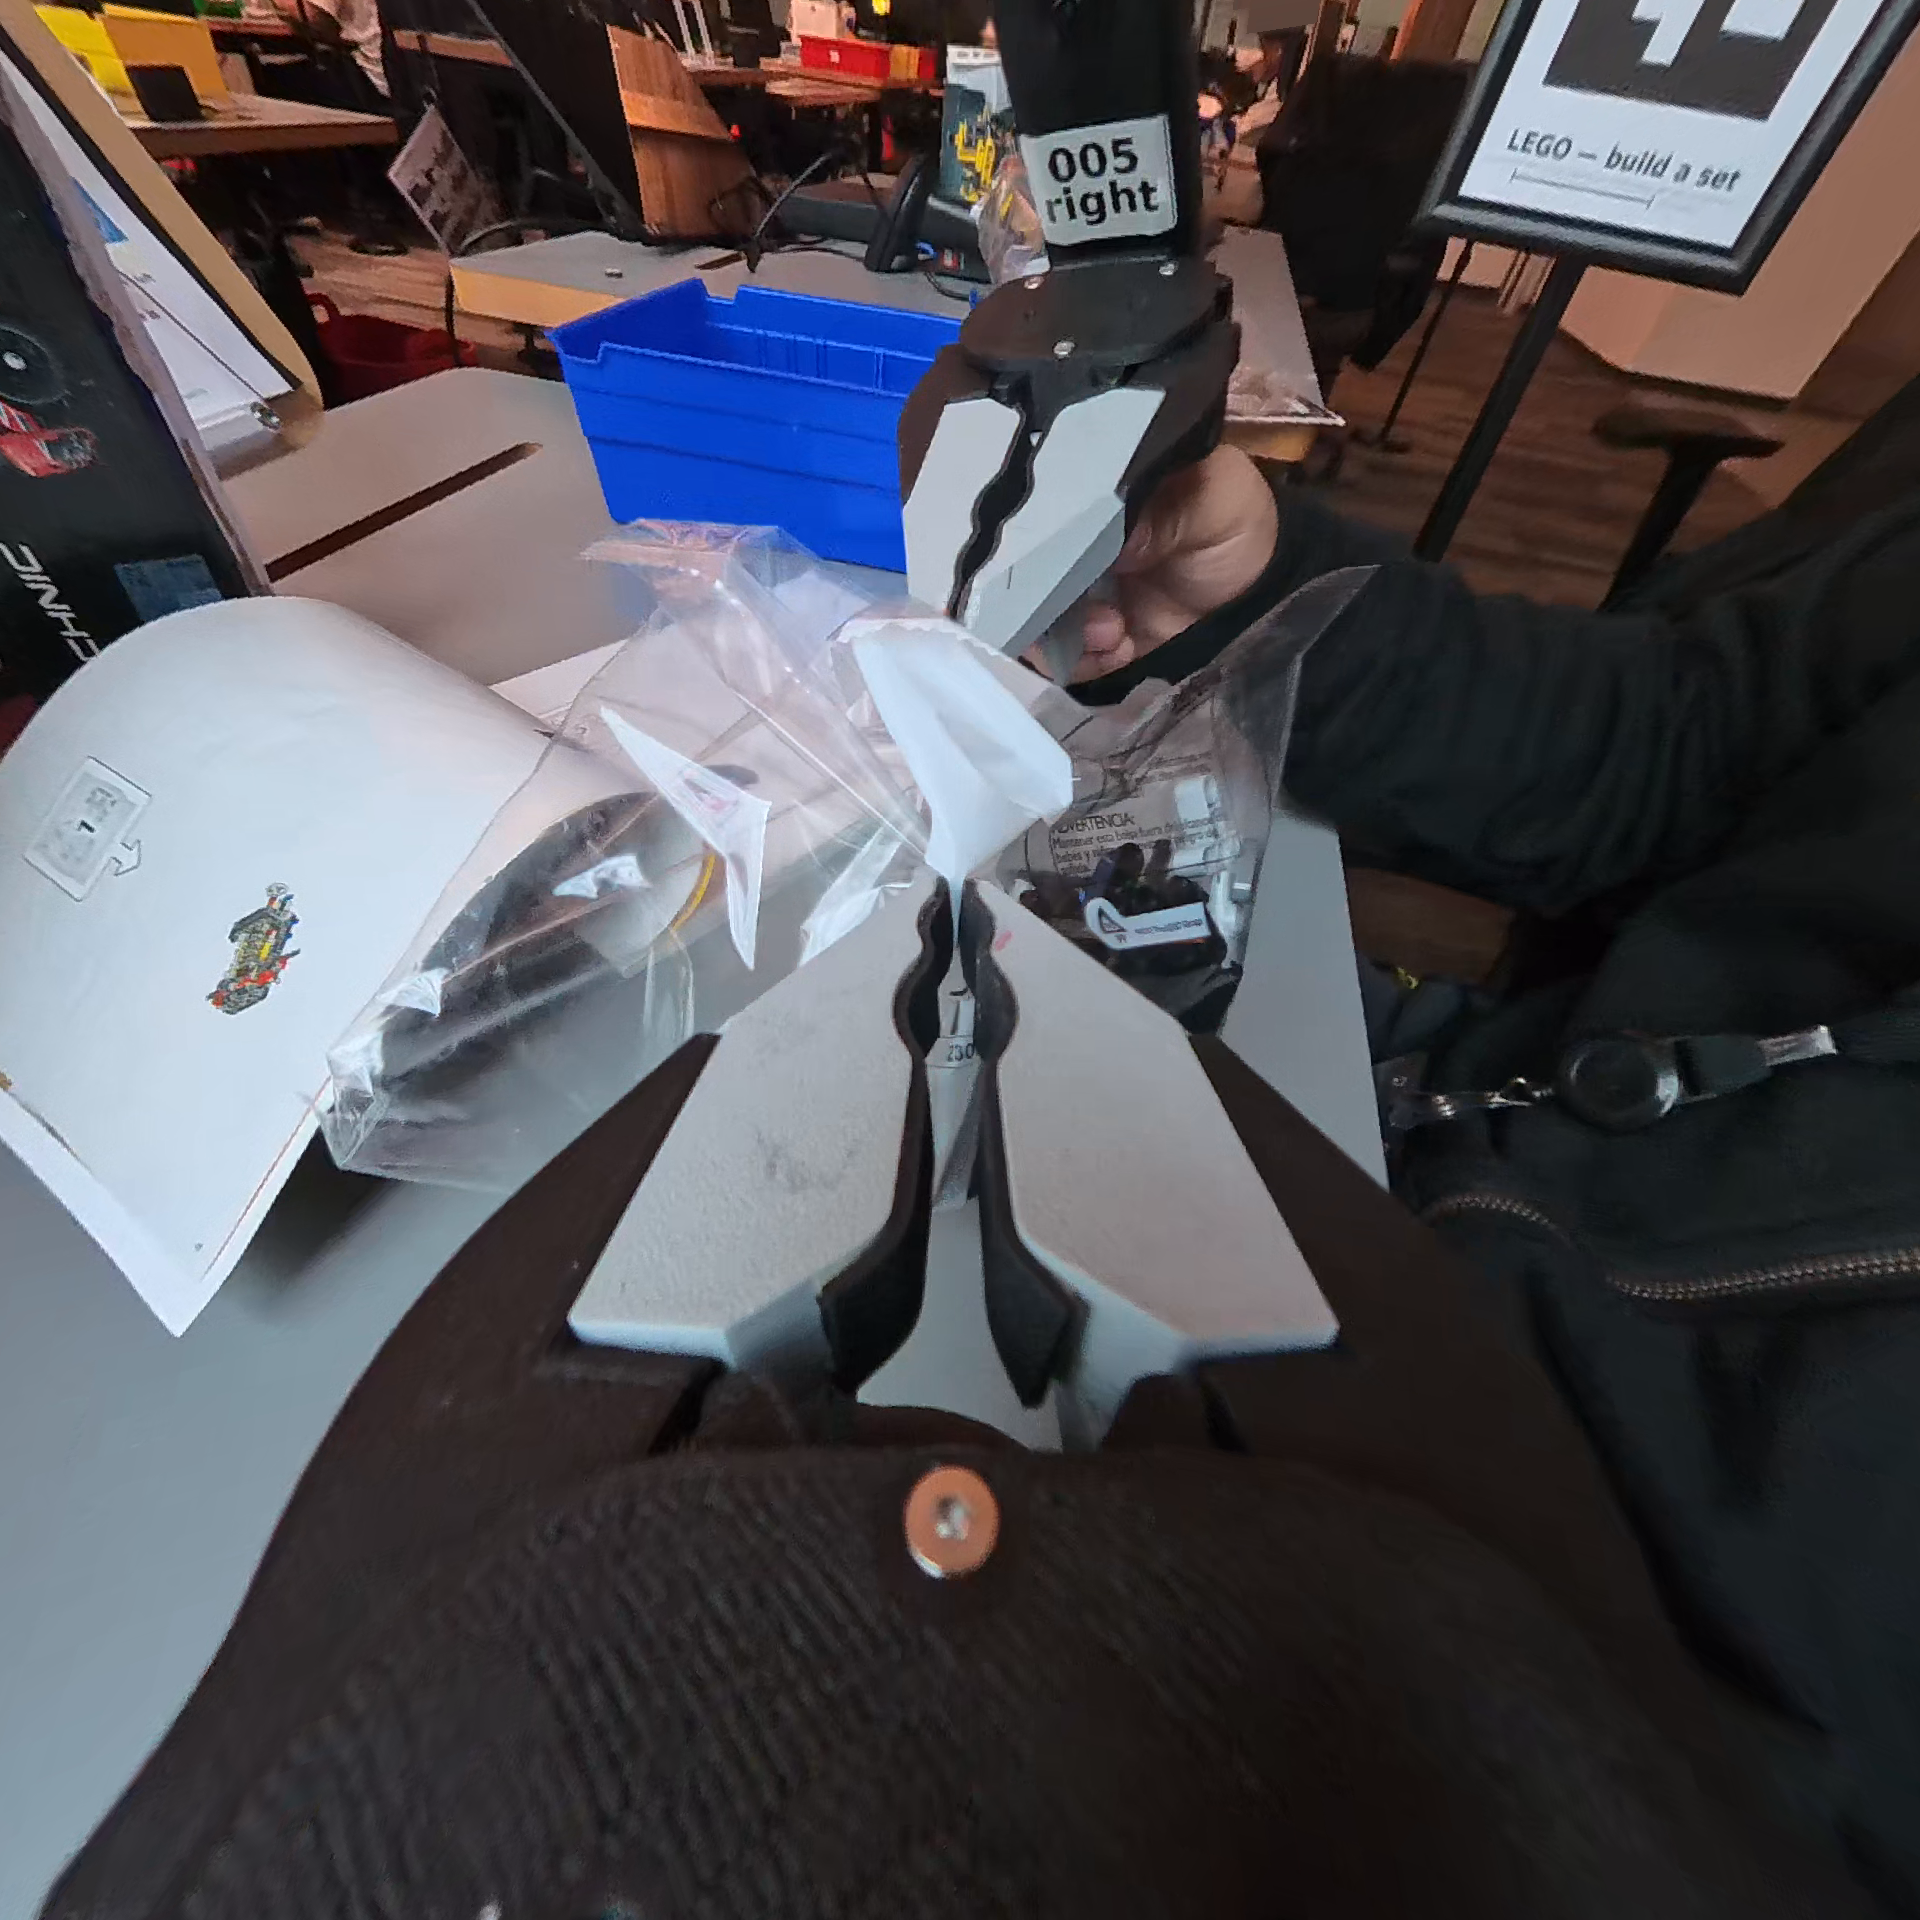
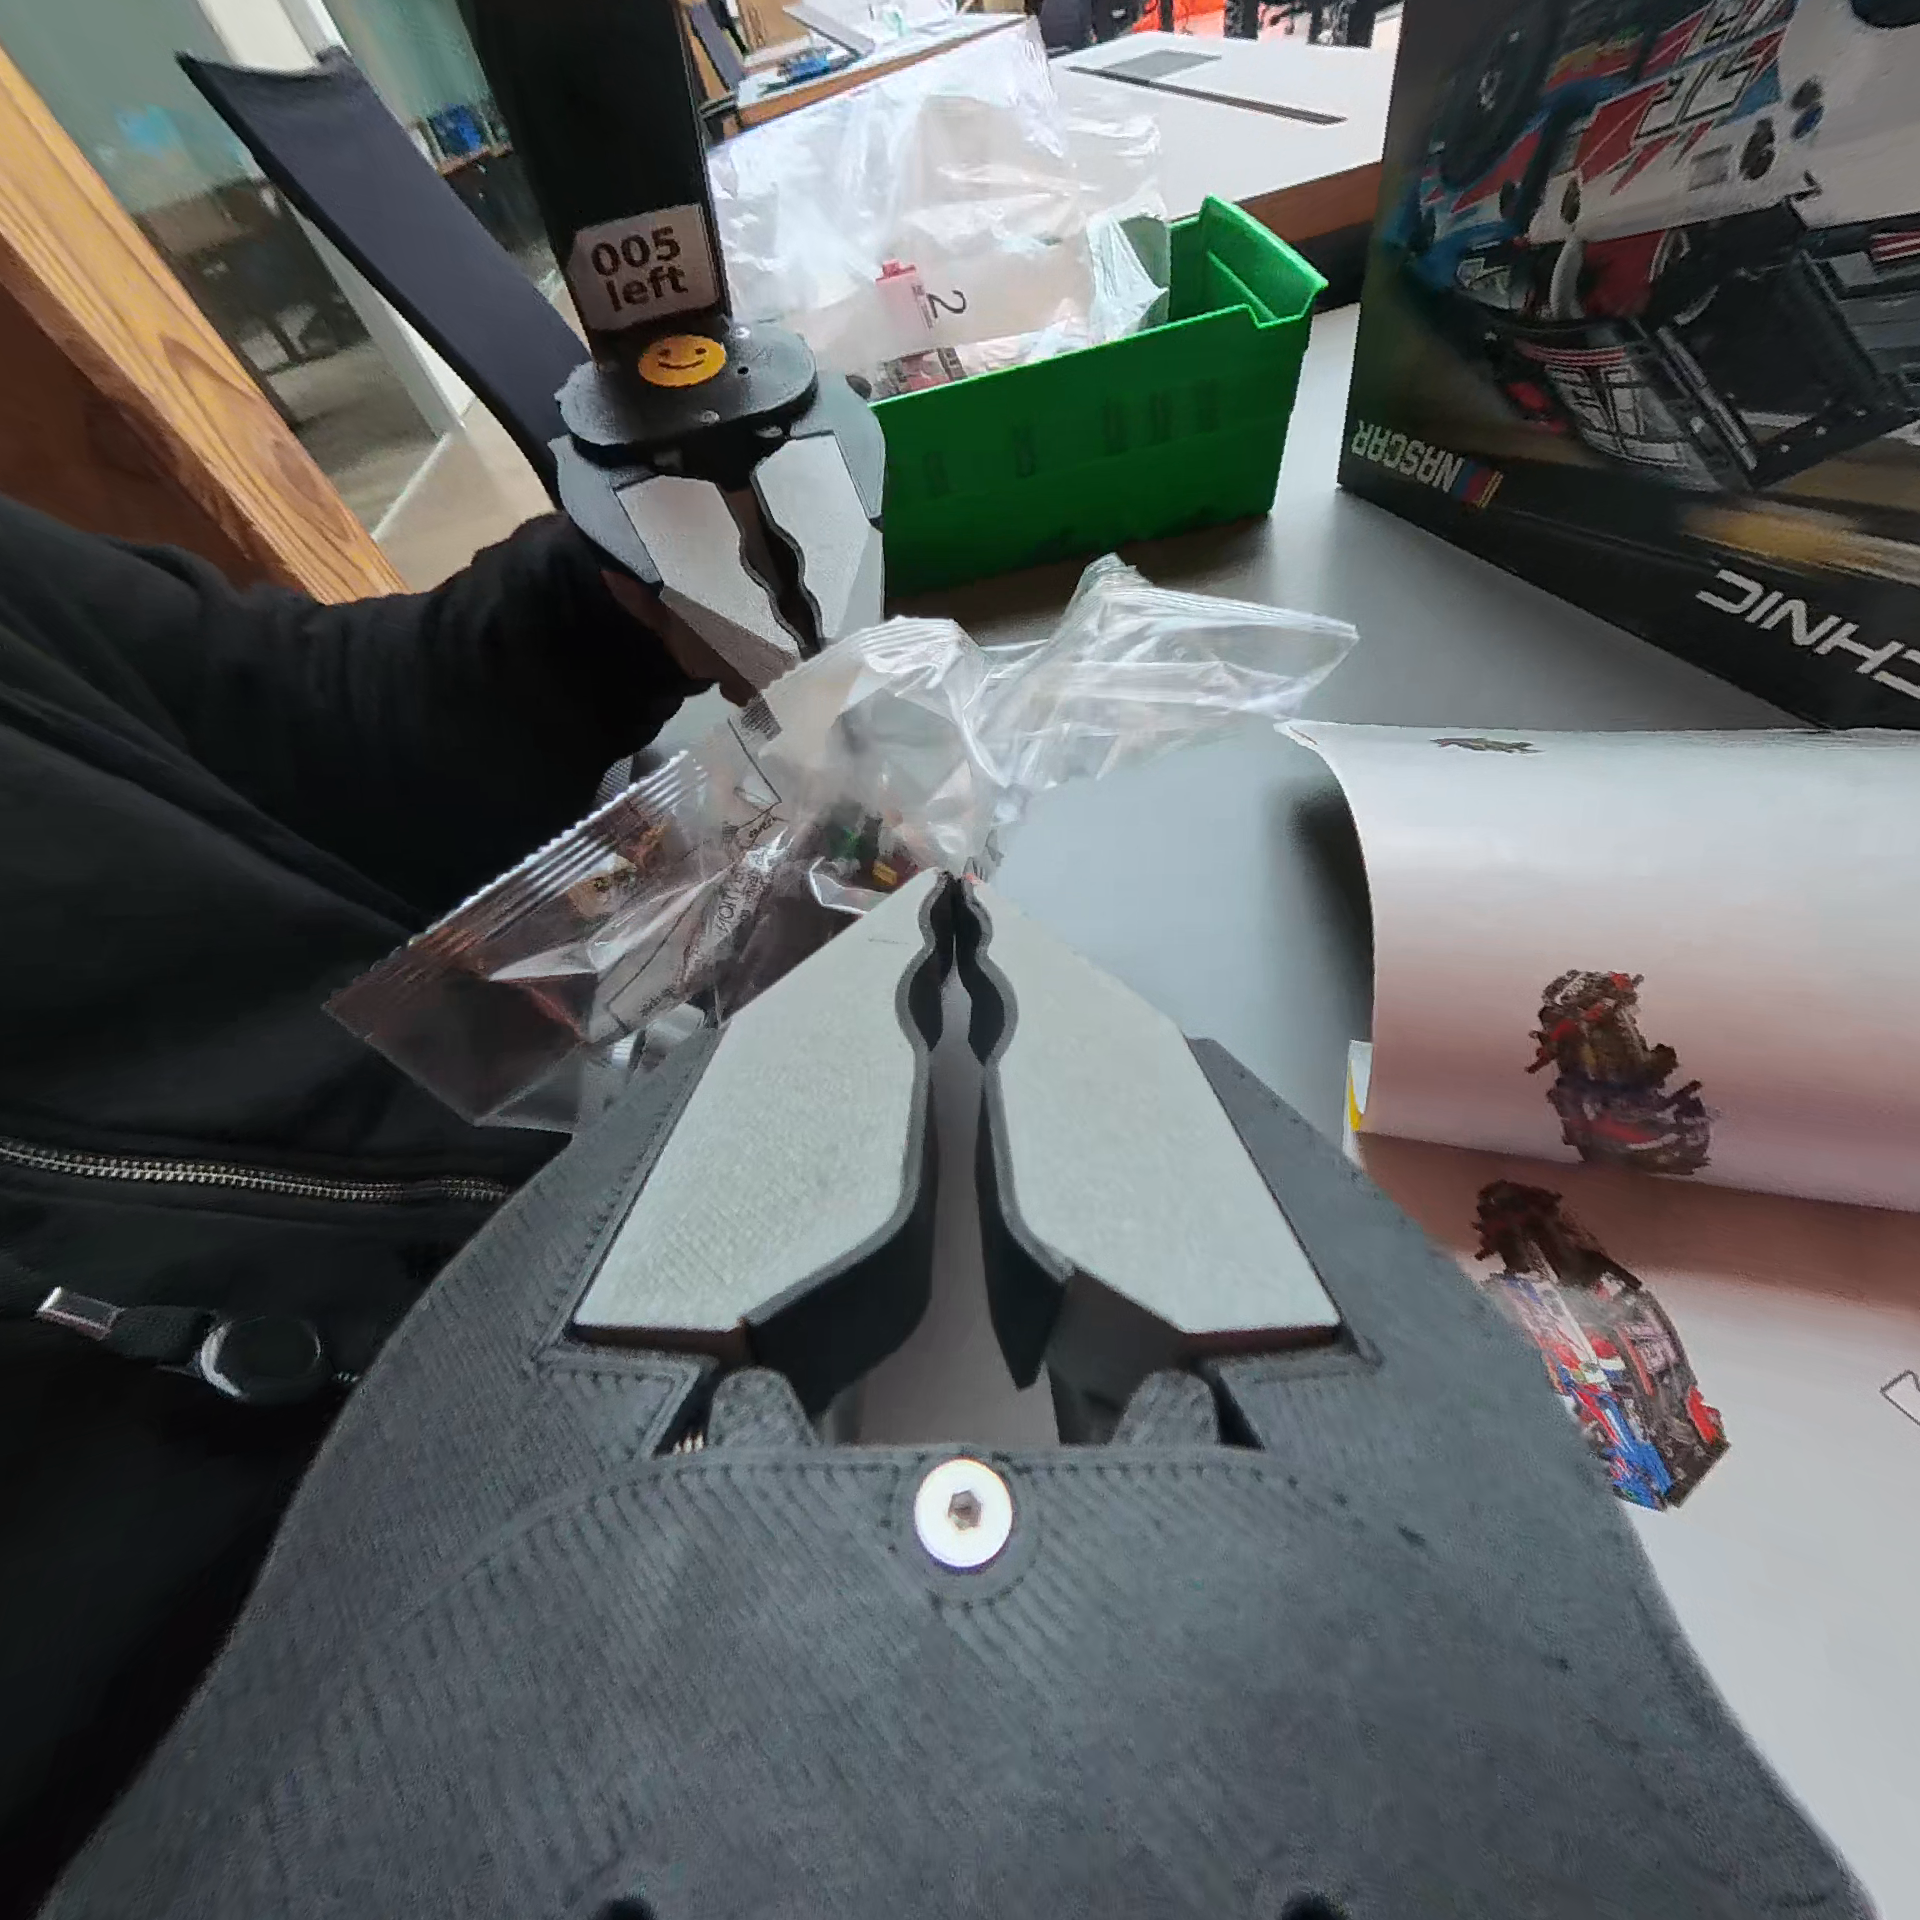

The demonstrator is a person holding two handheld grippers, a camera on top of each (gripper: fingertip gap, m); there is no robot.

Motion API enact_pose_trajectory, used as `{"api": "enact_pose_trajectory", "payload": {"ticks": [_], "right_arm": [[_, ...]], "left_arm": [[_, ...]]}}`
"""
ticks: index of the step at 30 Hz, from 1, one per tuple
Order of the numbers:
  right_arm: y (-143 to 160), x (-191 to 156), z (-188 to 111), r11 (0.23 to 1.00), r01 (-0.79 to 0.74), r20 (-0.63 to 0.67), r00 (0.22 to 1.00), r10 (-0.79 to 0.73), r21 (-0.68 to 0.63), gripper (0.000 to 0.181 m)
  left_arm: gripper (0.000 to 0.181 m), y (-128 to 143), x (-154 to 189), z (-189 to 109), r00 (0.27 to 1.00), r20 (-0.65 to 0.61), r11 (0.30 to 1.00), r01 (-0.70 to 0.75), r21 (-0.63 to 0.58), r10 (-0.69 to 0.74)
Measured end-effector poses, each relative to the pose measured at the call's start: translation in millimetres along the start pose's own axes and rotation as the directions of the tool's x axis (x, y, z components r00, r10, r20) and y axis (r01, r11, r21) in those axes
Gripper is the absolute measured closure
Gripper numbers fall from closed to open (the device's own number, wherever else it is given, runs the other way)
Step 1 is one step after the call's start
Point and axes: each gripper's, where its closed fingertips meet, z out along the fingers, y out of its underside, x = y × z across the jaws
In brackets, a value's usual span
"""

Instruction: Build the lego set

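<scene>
Opening step: left tool and right tool both pinch the parts bag at frame centre; next, pull apart to tear it

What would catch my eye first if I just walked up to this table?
Two grippers, the left gripper and the right gripper, face each other mid-table, both pinching one clear bag of small parts held up between them. Beside it lies the open booklet, with a blue bin and a green bin at the back.
</scene>
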Motion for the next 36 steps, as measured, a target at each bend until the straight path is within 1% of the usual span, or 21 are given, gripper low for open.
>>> {"api": "enact_pose_trajectory", "payload": {"ticks": [3,8,11,13,14,15,16,18,21,23,24,25,28,31,34,36], "right_arm": [[0.4,-2.4,-2.8,1.0,-0.008,0.019,1.0,0.009,-0.002,0.181],[-4.7,-12.7,-6.8,1.0,0.028,0.033,0.999,-0.028,-0.008,0.181],[-8.2,-29.0,-0.1,0.999,0.045,0.101,0.994,-0.047,0.021,0.181],[-6.2,-32.5,5.1,0.998,0.055,0.104,0.993,-0.055,0.006,0.181],[-4.2,-33.9,5.9,0.998,0.064,0.106,0.992,-0.062,-0.013,0.173],[-4.7,-35.5,5.3,0.997,0.072,0.108,0.992,-0.07,-0.016,0.16],[-7.6,-37.7,4.1,0.997,0.077,0.112,0.991,-0.076,0.002,0.154],[-10.7,-44.0,4.7,0.997,0.068,0.144,0.987,-0.07,0.024,0.142],[-10.4,-47.9,12.9,0.999,0.042,0.178,0.983,-0.047,0.032,0.134],[-12.5,-58.2,16.8,0.997,0.022,0.25,0.967,-0.039,0.069,0.134],[-12.4,-59.4,19.1,0.997,0.012,0.266,0.963,-0.033,0.081,0.141],[-10.4,-57.4,21.8,0.997,0.003,0.264,0.964,-0.023,0.077,0.158],[-9.1,-58.3,25.3,0.996,-0.019,0.29,0.957,-0.007,0.085,0.176],[-9.4,-47.6,19.8,0.998,-0.003,0.232,0.973,-0.012,0.067,0.181],[-15.1,-34.2,7.6,0.998,0.023,0.132,0.991,-0.032,0.065,0.181],[-13.6,-30.0,7.1,0.998,0.043,0.087,0.995,-0.046,0.035,0.181]], "left_arm": [[0.181,-2.9,-0.1,-5.2,1.0,-0.02,0.999,0.024,0.024,-0.023],[0.181,-7.4,-4.6,-18.4,0.997,-0.037,0.995,0.074,0.066,-0.071],[0.181,-5.1,3.3,-12.8,0.998,-0.042,0.999,0.04,0.034,-0.039],[0.181,-4.0,5.8,-9.1,0.999,-0.032,1.0,0.02,0.018,-0.019],[0.181,-4.0,7.2,-7.8,0.999,-0.034,1.0,0.017,0.017,-0.017],[0.181,-5.2,7.7,-6.6,0.999,-0.031,0.999,0.024,0.027,-0.023],[0.181,-6.8,10.2,-4.9,0.999,-0.042,0.999,0.034,0.039,-0.032],[0.181,-9.0,14.6,-0.3,0.998,-0.057,0.998,0.038,0.053,-0.035],[0.181,-8.1,18.7,5.0,0.998,-0.062,0.999,0.032,0.043,-0.029],[0.181,-9.1,22.1,6.2,0.996,-0.082,0.997,0.052,0.052,-0.048],[0.181,-9.3,21.8,6.5,0.996,-0.077,0.997,0.055,0.056,-0.05],[0.181,-8.8,20.0,6.7,0.997,-0.066,0.997,0.054,0.053,-0.051],[0.181,-10.2,21.3,7.4,0.996,-0.071,0.996,0.063,0.06,-0.059],[0.181,-11.3,14.1,1.6,0.999,-0.036,0.998,0.035,0.056,-0.034],[0.181,-18.6,6.5,-13.5,0.996,-0.055,0.992,0.073,0.103,-0.068],[0.181,-16.5,0.1,-16.4,0.997,-0.036,0.992,0.076,0.099,-0.072]]}}
